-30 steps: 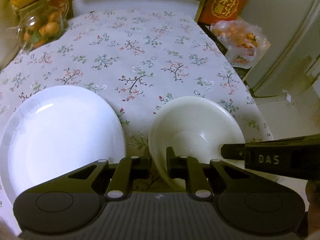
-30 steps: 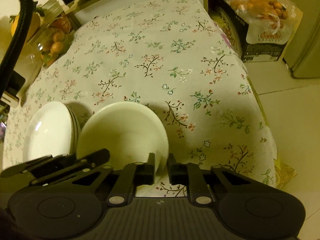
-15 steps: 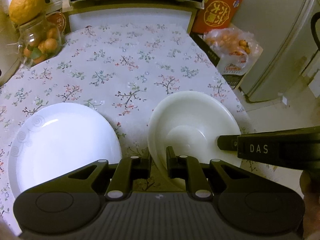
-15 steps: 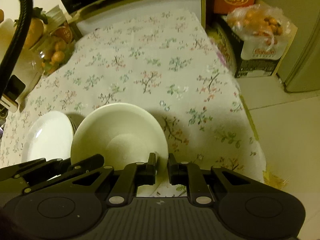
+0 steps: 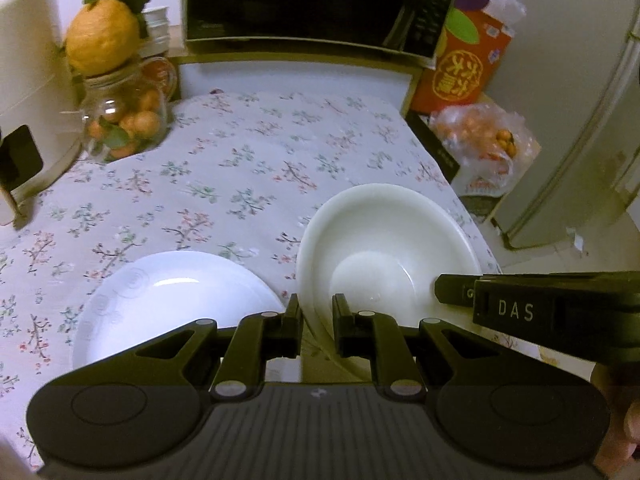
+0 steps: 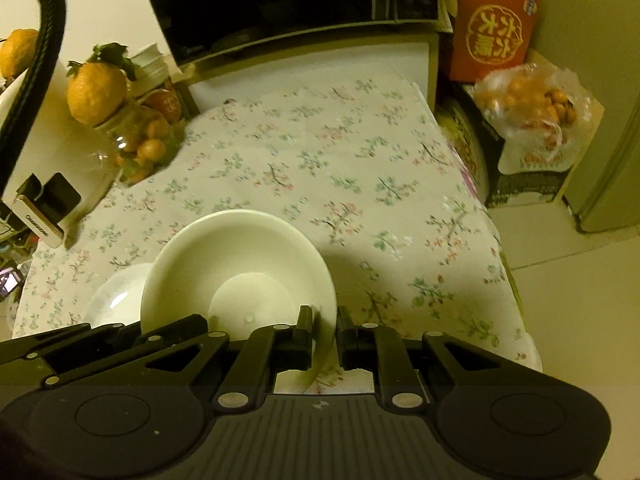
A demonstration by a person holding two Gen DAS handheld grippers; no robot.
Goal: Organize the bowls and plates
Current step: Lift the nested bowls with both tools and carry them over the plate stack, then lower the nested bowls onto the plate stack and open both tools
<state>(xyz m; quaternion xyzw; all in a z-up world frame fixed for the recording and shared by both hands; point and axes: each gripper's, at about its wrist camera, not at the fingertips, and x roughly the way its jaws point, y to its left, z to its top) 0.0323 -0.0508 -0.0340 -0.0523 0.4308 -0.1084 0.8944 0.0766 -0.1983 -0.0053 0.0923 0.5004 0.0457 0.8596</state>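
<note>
Both grippers (left (image 5: pixel 316 316), right (image 6: pixel 323 328)) clamp bowl (image 5: pixel 384 256) rim; keep level, lower centred onto plate (image 5: pixel 172 300).

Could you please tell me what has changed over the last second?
Both tools, left and right, have lifted the bowl off the tablecloth, and the view now takes in the microwave. Their grip on the rim is unchanged; the plate has not moved.

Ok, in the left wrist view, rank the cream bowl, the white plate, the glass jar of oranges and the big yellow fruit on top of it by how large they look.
1. White plate and cream bowl: look alike, and both are nearest the camera.
2. Glass jar.
3. Yellow fruit, only slightly smaller.
</note>
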